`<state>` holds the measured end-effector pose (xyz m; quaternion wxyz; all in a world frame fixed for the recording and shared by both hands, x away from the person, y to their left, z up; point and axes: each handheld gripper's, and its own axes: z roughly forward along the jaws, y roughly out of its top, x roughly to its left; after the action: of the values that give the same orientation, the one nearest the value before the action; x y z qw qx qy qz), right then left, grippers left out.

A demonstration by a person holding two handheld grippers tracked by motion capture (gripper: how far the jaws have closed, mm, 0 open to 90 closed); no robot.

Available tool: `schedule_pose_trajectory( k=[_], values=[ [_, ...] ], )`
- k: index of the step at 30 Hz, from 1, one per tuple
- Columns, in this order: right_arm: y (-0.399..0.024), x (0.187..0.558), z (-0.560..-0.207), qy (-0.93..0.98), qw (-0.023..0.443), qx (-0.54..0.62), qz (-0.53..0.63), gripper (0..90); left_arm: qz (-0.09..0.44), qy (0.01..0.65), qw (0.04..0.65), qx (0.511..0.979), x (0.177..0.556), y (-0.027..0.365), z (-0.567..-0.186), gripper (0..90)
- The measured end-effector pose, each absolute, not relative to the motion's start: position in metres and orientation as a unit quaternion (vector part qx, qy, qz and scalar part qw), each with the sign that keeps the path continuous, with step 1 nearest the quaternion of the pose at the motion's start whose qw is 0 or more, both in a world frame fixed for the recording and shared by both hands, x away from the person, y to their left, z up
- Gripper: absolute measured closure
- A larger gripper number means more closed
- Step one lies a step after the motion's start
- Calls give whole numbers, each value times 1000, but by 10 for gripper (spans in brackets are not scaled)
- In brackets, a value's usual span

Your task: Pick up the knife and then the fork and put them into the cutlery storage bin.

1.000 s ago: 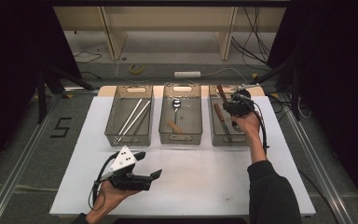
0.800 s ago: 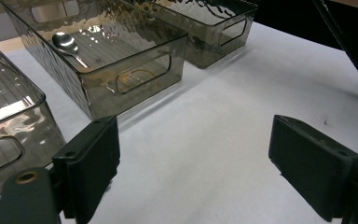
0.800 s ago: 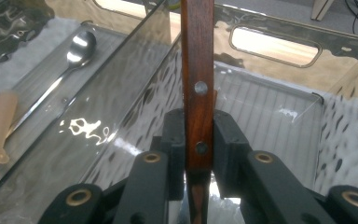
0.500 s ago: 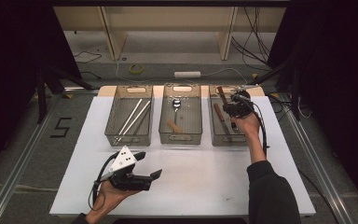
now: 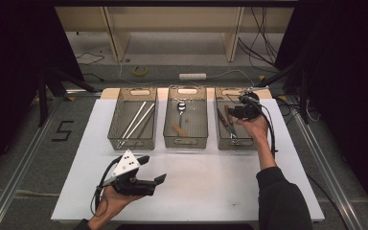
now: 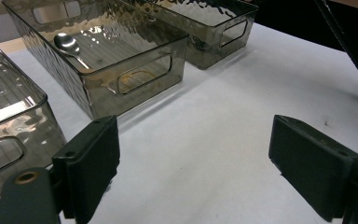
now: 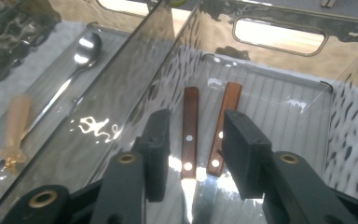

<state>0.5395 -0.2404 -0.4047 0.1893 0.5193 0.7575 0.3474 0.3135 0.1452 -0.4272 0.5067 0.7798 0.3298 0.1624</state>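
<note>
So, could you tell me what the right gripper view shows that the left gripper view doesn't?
Right gripper view: two wooden-handled knives lying side by side in the right bin. Left gripper view: a broad stretch of white table, plus the near end of the left bin. Shared: the spoon lying in the middle bin.

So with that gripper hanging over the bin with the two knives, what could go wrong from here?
The right gripper, whose jaws have just been opening, sits low over two wooden-handled knives lying side by side in the right bin. Closing again, it might pinch both handles or nudge one askew. It is also near the bin's clear wall, so lifting out carelessly could bump or drag the bin.
</note>
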Motion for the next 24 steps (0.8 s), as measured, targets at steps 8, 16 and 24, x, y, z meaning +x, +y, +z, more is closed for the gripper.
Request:
schedule_pose_trajectory(
  k=[8,16,24],
  values=[
    [-245,526,-389,758,190,502,371,567,163,332,507,778,314,146,-427,158],
    [-244,507,-377,762,182,484,390,460,162,334,508,777,314,146,-427,157],
    [-239,484,-374,763,176,467,411,400,161,337,510,775,314,147,-427,157]
  ],
)
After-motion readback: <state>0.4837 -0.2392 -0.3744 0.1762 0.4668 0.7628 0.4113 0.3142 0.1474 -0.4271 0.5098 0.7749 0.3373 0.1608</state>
